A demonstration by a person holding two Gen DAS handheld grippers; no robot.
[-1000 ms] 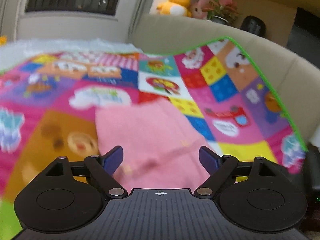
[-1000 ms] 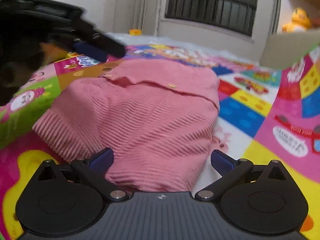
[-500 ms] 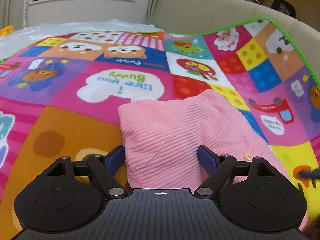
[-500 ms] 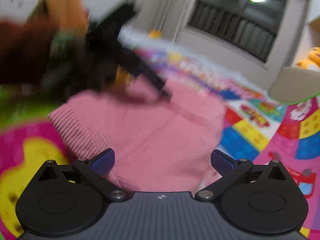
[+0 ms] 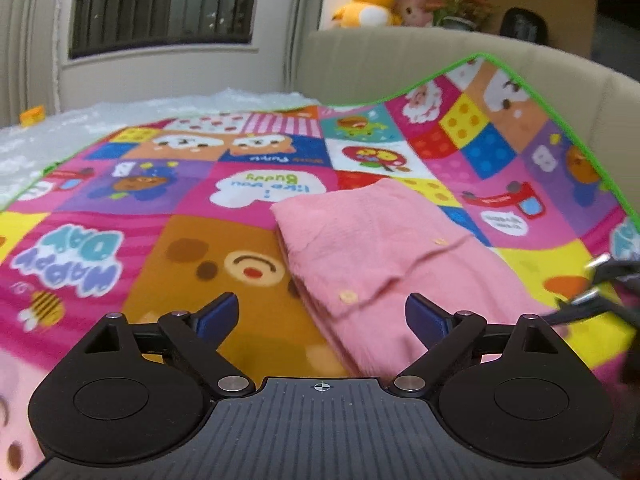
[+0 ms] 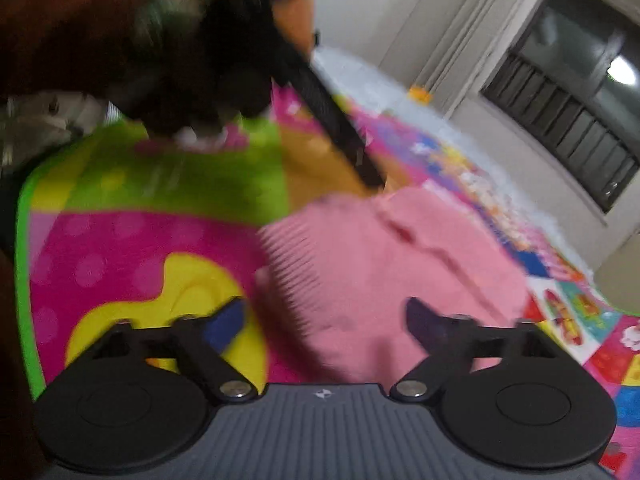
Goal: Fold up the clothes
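Observation:
A folded pink knit garment (image 5: 384,248) with small buttons lies on the colourful play mat (image 5: 192,252). My left gripper (image 5: 322,314) is open just above the mat, its fingers either side of the garment's near left corner, holding nothing. In the right wrist view the same pink garment (image 6: 384,264) lies ahead, ribbed hem toward me, and my right gripper (image 6: 324,318) is open and holds nothing. The other gripper with the person's hand (image 6: 224,64) shows blurred at the upper left there. The right gripper's tips (image 5: 600,280) peek in at the right edge of the left wrist view.
The mat's green-edged far corner climbs a beige sofa (image 5: 400,60). Plush toys (image 5: 366,2) and a potted plant (image 5: 460,4) sit on the ledge behind it. A white fluffy rug (image 5: 120,116) and a barred window (image 5: 164,4) lie beyond.
My left gripper has pulled back and left, off the garment, so more mat and the buttoned flap show. The right view has swung left and back, blurred by motion.

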